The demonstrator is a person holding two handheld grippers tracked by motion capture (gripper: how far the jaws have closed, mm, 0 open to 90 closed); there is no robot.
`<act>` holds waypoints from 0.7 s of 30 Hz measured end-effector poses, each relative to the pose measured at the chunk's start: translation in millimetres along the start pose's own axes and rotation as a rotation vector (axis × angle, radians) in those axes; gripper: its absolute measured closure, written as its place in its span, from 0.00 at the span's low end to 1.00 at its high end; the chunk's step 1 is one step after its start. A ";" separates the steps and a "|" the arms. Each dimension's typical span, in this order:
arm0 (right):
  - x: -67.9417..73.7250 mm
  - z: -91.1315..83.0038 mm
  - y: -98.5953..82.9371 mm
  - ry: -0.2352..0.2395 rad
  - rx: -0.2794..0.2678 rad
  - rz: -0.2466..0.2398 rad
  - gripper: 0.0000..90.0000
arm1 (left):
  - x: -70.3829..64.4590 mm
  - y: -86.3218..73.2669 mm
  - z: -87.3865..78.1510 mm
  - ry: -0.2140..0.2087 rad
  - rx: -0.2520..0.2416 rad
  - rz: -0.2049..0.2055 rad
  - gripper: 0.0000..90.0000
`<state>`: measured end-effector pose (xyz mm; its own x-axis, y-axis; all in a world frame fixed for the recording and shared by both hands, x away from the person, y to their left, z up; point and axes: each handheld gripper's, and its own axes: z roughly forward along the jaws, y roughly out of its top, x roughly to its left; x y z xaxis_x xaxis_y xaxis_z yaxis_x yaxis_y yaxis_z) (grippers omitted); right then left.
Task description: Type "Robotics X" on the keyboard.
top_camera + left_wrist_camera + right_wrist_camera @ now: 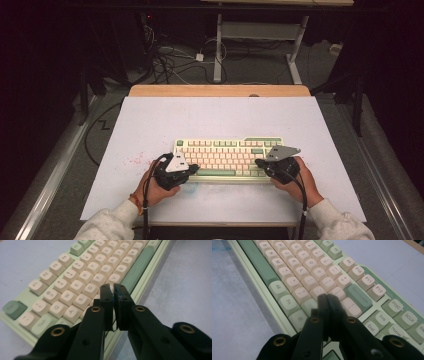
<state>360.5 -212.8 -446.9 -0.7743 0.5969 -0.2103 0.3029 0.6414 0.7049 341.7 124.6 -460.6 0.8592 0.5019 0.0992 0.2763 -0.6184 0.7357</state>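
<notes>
A pale green keyboard with cream keys and a dark green space bar lies near the front of the white table top. My left gripper is at the keyboard's front left corner. In the left gripper view the keyboard lies under my left gripper, whose jaws are shut with only a sliver between them and point over the keys near the space bar's end. My right gripper is at the front right part of the keyboard. In the right gripper view my right gripper is shut over the keyboard, near the Shift and Enter keys.
A patch of red specks marks the table top left of the keyboard. A wooden edge runs along the far side. Cables and a desk frame sit on the floor beyond.
</notes>
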 end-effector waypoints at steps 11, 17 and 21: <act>0.3 1.3 -1.4 0.003 0.006 -0.004 1.00 | -10.7 13.3 17.1 0.016 0.077 0.085 0.90; 0.7 4.3 -2.3 0.003 0.017 -0.007 1.00 | -0.5 11.0 1.9 0.020 -0.003 0.032 0.73; 0.4 5.9 -3.4 0.004 0.022 -0.008 1.00 | 6.5 9.0 -4.6 0.044 -0.026 0.002 0.65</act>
<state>362.4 -211.9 -453.4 -0.7787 0.5900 -0.2132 0.3088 0.6563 0.6884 347.8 125.1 -450.2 0.8399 0.5270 0.1295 0.2629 -0.6039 0.7525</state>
